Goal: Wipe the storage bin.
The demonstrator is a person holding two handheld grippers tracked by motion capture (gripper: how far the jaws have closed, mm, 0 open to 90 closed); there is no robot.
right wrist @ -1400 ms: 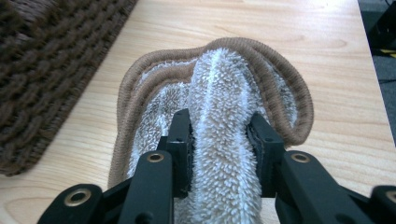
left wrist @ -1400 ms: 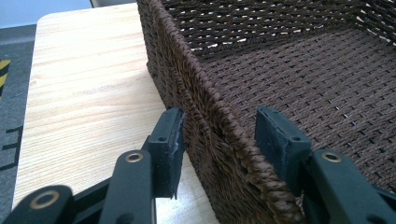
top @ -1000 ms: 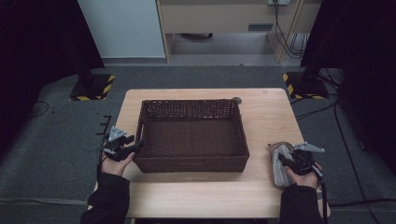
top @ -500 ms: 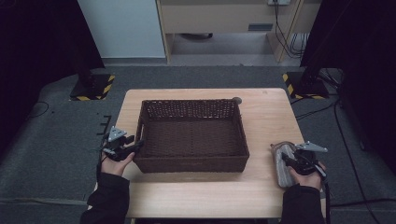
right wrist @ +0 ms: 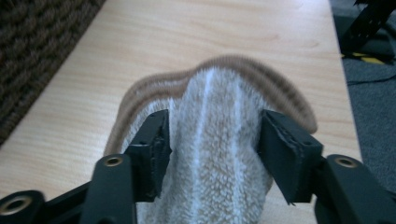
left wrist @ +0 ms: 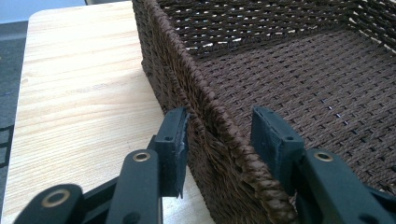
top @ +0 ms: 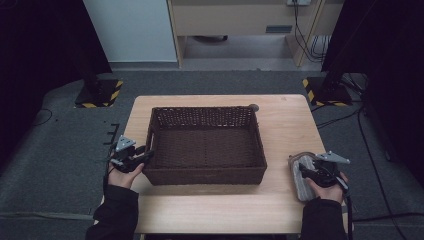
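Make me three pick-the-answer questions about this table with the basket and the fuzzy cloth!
1. Where does the fuzzy cloth lie?
A. in the basket
B. on the table, right of the basket
C. on the floor

2. What colour is the basket?
A. dark brown
B. white
C. red

3. What is inside the basket?
A. the cloth
B. a ball
C. nothing

B: the cloth rests on the wooden table, by the right claw.
A: its weave is dark brown.
C: its woven floor is bare.

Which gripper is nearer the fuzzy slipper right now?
Right. The right gripper straddles the slipper at the table's right edge; the left gripper straddles the wicker basket's left wall, across the table.
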